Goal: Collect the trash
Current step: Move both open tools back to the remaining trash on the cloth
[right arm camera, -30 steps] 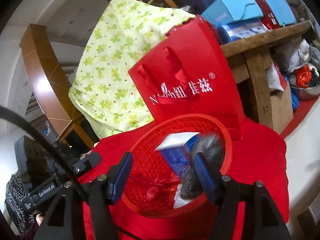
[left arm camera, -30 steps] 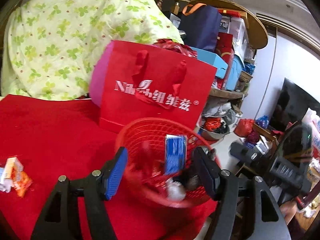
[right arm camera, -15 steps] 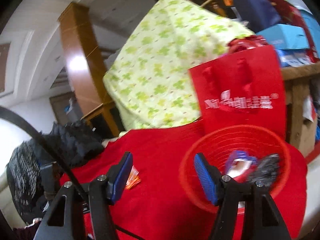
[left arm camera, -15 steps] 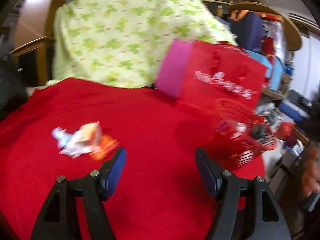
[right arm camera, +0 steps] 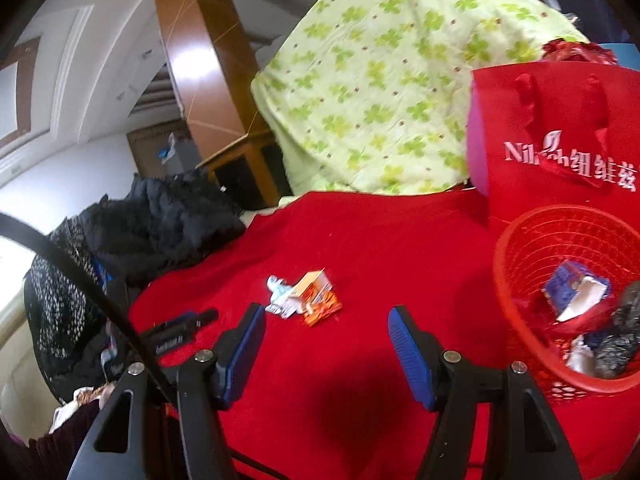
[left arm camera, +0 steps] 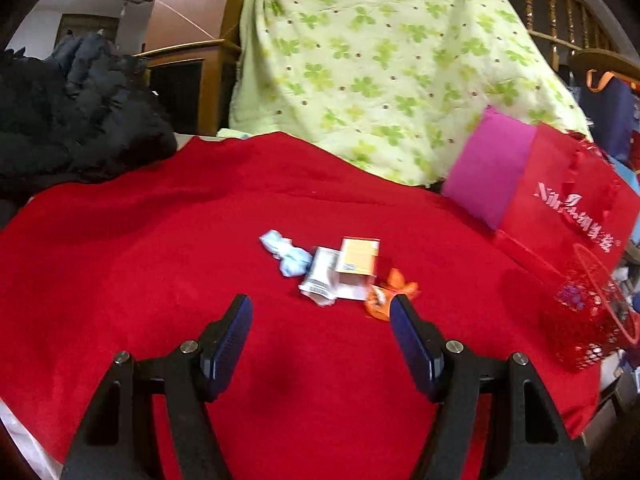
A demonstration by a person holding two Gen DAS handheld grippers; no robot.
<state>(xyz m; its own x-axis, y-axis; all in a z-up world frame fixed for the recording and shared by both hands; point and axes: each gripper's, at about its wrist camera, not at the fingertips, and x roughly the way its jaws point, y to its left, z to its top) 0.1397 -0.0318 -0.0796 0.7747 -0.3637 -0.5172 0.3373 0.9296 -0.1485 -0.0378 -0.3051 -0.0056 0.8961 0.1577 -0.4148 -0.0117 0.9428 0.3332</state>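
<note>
Just ahead of the left tongs [left arm camera: 320,312] lies trash [left arm camera: 340,270].

The red basket [left arm camera: 588,320] is blurred and its contents unreadable; the gift bag [right arm camera: 560,140] is cut off.

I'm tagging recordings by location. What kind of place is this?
Most likely a lived-in home room. A clover-print quilt hangs over wooden furniture, a dark jacket lies heaped beside the red cloth, and a gift bag stands behind a trash basket.
</note>
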